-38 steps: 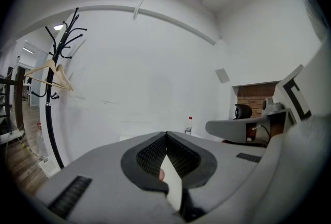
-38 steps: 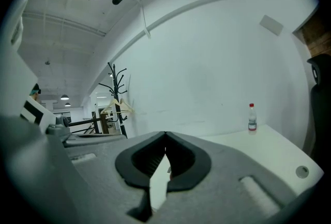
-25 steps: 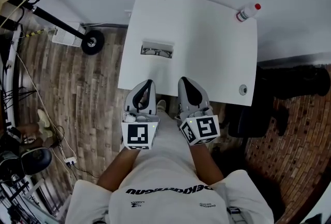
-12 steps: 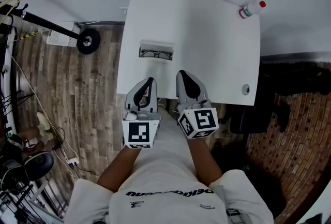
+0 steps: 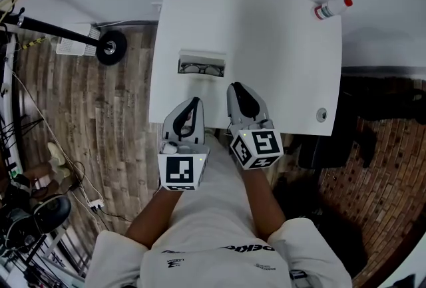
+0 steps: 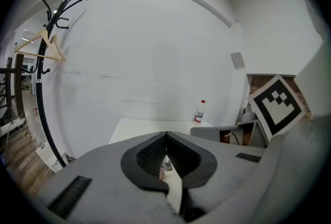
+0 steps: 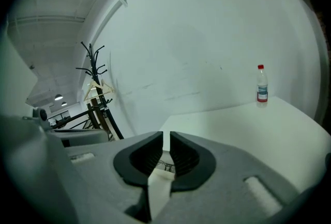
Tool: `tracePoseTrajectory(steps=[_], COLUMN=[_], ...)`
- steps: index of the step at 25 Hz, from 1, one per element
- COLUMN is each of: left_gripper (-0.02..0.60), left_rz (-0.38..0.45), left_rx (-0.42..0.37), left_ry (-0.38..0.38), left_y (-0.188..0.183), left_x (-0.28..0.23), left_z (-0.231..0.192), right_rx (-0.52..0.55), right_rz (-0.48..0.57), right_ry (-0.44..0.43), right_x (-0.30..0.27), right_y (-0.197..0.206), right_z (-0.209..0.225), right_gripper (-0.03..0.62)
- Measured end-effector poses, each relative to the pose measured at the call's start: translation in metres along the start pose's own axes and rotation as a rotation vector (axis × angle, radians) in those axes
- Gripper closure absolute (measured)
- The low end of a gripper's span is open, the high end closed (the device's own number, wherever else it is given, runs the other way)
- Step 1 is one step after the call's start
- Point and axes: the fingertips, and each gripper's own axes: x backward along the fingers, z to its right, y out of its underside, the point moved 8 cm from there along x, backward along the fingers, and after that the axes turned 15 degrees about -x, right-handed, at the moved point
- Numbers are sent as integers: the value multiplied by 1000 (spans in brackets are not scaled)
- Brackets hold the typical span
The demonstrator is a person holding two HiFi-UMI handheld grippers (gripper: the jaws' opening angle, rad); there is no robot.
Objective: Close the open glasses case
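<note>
An open grey glasses case (image 5: 201,66) with dark-framed glasses inside lies near the left front of the white table (image 5: 266,40). My left gripper (image 5: 194,102) is shut, at the table's near edge just short of the case. My right gripper (image 5: 235,86) is shut too, with only a thin slit between its jaws, and it reaches over the edge to the case's right. In the left gripper view the jaws (image 6: 166,135) meet at the tip. In the right gripper view a bit of the glasses (image 7: 165,167) shows below the closed jaws (image 7: 166,137). Neither gripper holds anything.
A small bottle with a red cap (image 5: 331,8) stands at the table's far right corner. A round cable hole (image 5: 321,115) sits near the right front corner. A coat rack's wheeled base (image 5: 110,50) stands on the wood floor to the left, by the white wall.
Both grippers have crept forward toward the case, the right one a little further over the table edge. Jaws have stayed shut and the case has not moved.
</note>
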Motion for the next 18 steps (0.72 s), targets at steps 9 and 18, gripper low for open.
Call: tracePoseTrajectory(steps=[9,18], left_gripper=[583,583], left_rz=[-28,-52], left_rx=[13,9], left_ry=[21,41], left_y=[17,32], left_x=[-22,-40], left_z=[-1,-2], right_rx=[-30,-32], right_rz=[-58,-100], right_ry=[22,27], right_x=[-37,-66], right_y=[13,23], right_z=[29,49], right_gripper=[546,531])
